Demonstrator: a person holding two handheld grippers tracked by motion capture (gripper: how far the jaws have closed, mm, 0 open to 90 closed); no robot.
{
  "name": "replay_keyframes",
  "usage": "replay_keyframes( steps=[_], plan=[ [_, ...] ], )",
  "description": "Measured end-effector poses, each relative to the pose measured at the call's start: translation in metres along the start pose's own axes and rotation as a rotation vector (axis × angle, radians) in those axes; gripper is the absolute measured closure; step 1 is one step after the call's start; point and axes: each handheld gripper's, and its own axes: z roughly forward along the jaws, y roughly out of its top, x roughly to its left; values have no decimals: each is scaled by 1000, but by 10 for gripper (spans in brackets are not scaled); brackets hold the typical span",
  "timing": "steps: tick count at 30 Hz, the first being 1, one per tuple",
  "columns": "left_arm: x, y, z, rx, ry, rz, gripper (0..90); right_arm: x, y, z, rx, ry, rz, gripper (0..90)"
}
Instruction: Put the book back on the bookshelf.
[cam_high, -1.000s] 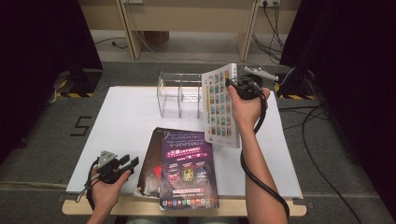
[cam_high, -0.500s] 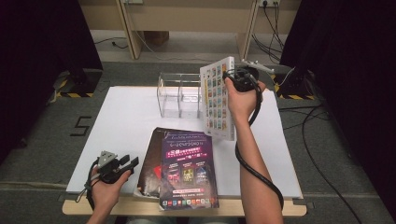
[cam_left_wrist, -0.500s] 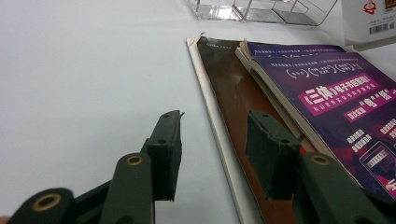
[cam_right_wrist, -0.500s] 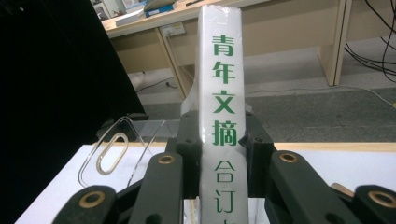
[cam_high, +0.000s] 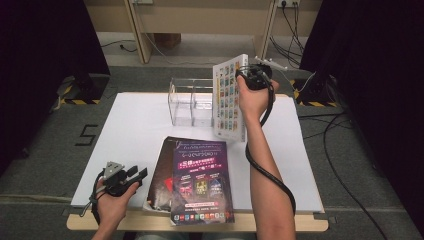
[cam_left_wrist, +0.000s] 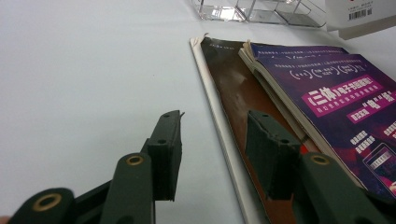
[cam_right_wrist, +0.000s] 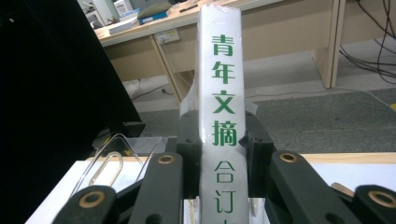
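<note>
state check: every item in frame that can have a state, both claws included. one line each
white book: upright, lifted, spine clamped in the right claw
right claw: shut on the white book
left claw: open, holding nothing, beside the stack
purple magazine: closed, flat, on top of the stack
brown book: closed, flat under the purple magazine
clear rack: upright, slots empty

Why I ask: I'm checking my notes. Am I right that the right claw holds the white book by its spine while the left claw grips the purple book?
Not quite: the left claw is open beside the purple book, as the left gripper view shows. The right claw does clamp the white book.
</note>
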Motion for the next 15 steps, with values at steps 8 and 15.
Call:
replay_keyframes(
  steps=[8, 15],
  plan=[
    [1, 0, 0, 1, 0, 2, 552, -1, 4, 8, -13, -7, 1, 740],
    [0, 0, 0, 1, -1, 4, 553, -1, 6, 16, -26, -7, 4, 740]
  ],
)
